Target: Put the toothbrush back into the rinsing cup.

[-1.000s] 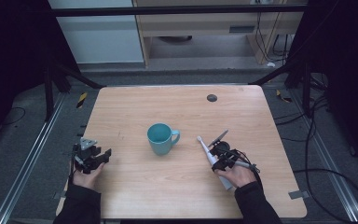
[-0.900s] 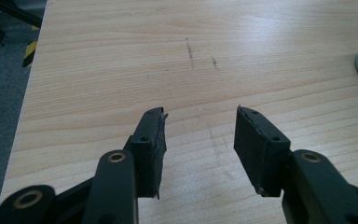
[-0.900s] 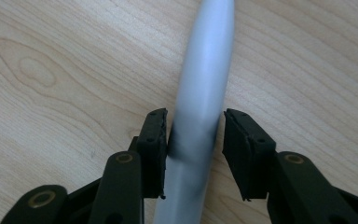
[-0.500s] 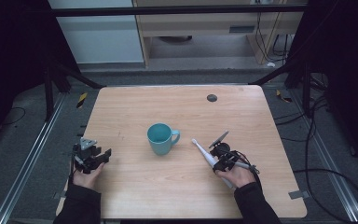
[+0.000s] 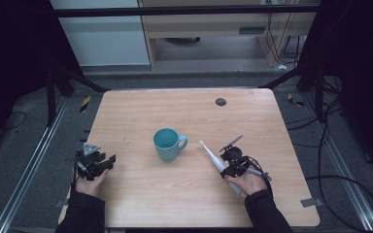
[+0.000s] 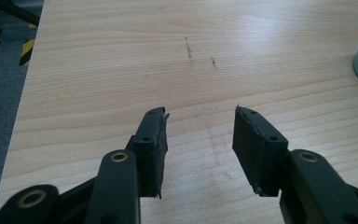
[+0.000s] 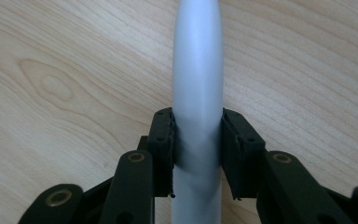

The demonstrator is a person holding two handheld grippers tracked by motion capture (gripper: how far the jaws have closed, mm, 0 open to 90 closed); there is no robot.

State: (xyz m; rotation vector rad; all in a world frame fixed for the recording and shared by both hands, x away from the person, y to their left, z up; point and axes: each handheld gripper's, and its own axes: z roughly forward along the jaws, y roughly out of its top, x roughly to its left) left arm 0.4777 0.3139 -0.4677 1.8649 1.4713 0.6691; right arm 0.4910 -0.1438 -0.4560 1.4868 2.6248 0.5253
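On the wooden table (image 5: 141, 116) a teal mug (image 5: 167, 144) stands mid-way. My right gripper (image 5: 228, 162) clamps a white toothbrush (image 5: 211, 156) right of it; my left gripper (image 5: 97, 162) rests spread, nothing between its jaws.

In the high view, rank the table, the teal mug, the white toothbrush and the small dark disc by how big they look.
1. table
2. teal mug and white toothbrush: too close to rank, one bulkier, one longer
3. dark disc

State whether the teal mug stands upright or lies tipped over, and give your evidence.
Upright. In the high view the teal mug rests on its base on the table, round mouth facing up, handle sticking out sideways.
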